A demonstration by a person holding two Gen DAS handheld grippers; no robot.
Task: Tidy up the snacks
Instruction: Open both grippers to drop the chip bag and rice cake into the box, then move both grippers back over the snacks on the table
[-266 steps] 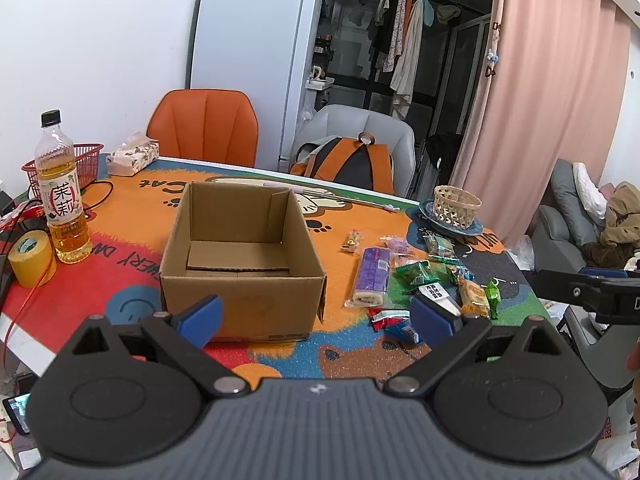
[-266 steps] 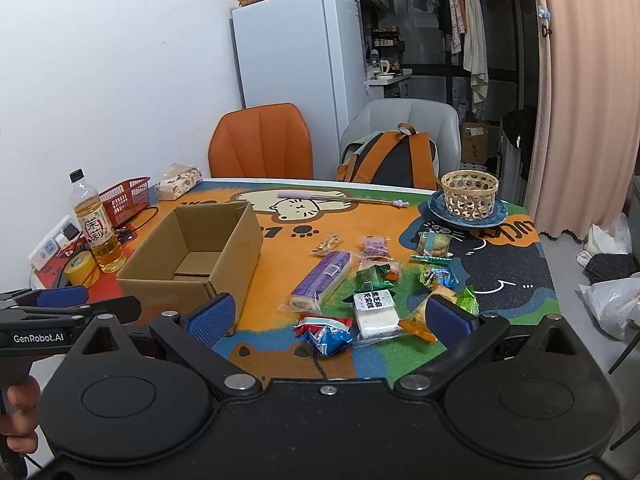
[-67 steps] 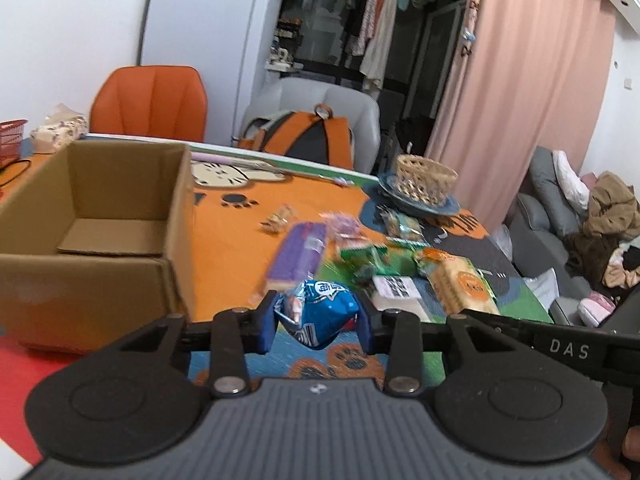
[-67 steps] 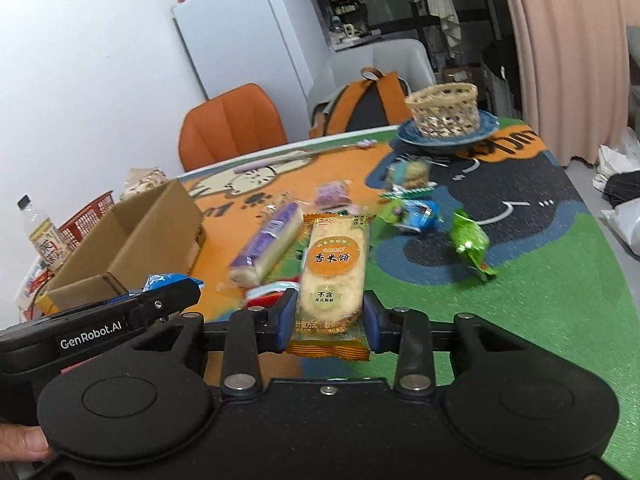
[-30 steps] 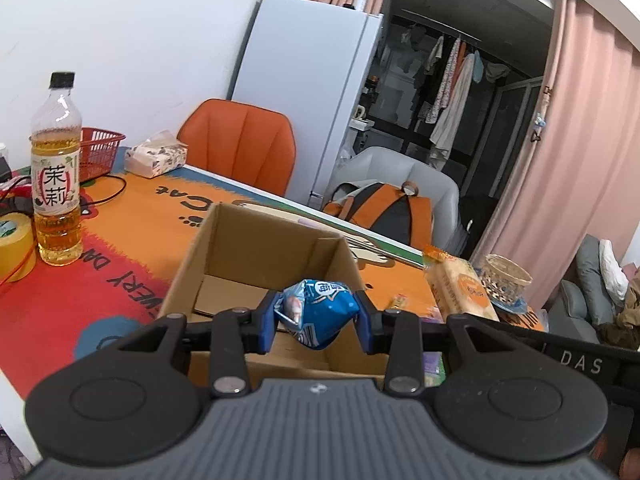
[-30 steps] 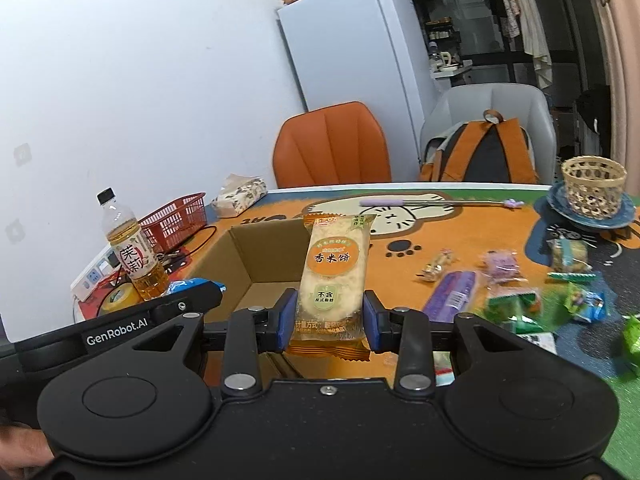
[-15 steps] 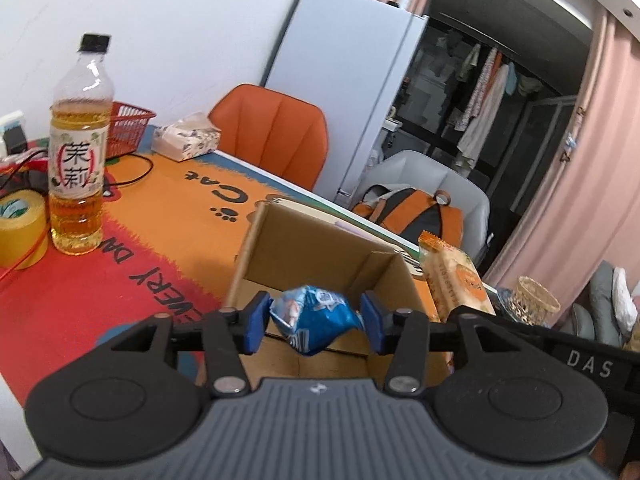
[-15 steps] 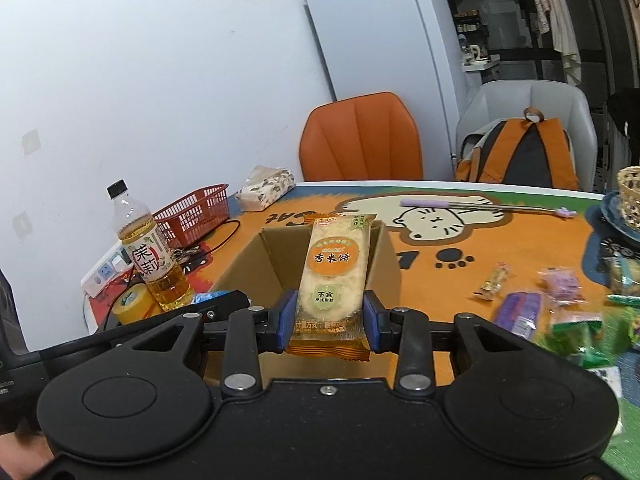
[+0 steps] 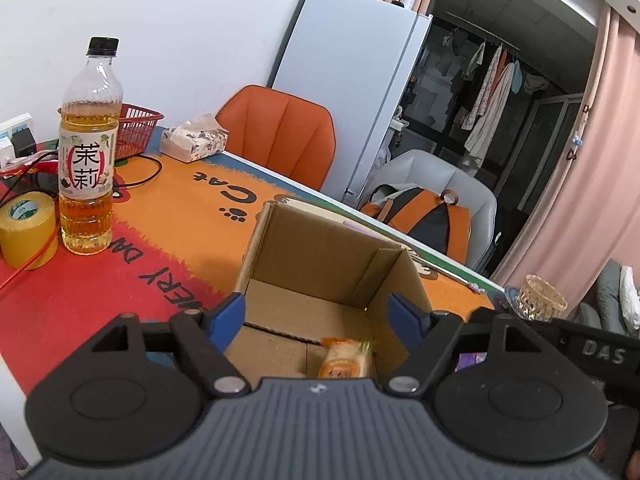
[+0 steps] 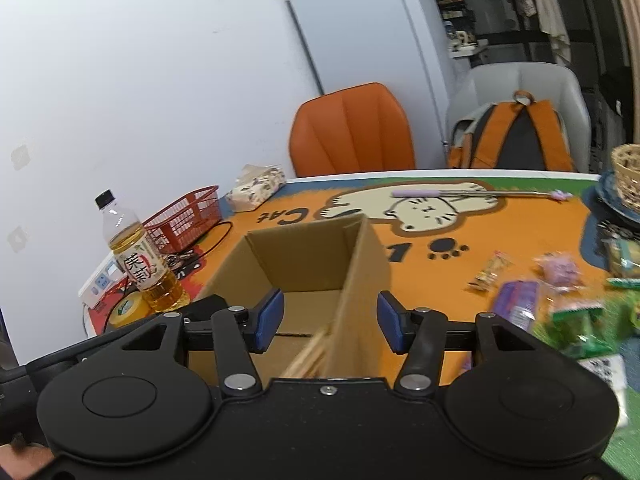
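An open cardboard box (image 9: 320, 256) stands on the orange mat; it also shows in the right wrist view (image 10: 304, 256). My left gripper (image 9: 318, 316) is open and empty above the box's near side. An orange rice-cracker pack (image 9: 344, 362) lies inside the box; in the right wrist view it (image 10: 308, 356) is a blurred streak against the box's inner wall. My right gripper (image 10: 330, 320) is open and empty over the box's right wall. The blue snack bag is hidden from view. Several loose snacks (image 10: 560, 300) lie on the mat to the right.
A tea bottle (image 9: 89, 152), yellow tape roll (image 9: 26, 232), red basket (image 9: 134, 128), tissue pack (image 9: 194, 142) and cables sit left of the box. A wicker basket (image 9: 540, 304) stands at right. Orange chair (image 9: 280, 132) and grey chair with backpack (image 9: 424, 208) are behind the table.
Both grippers have opened over the box. The blue bag left my left gripper and the rice-cracker pack left my right gripper and now lies in the box.
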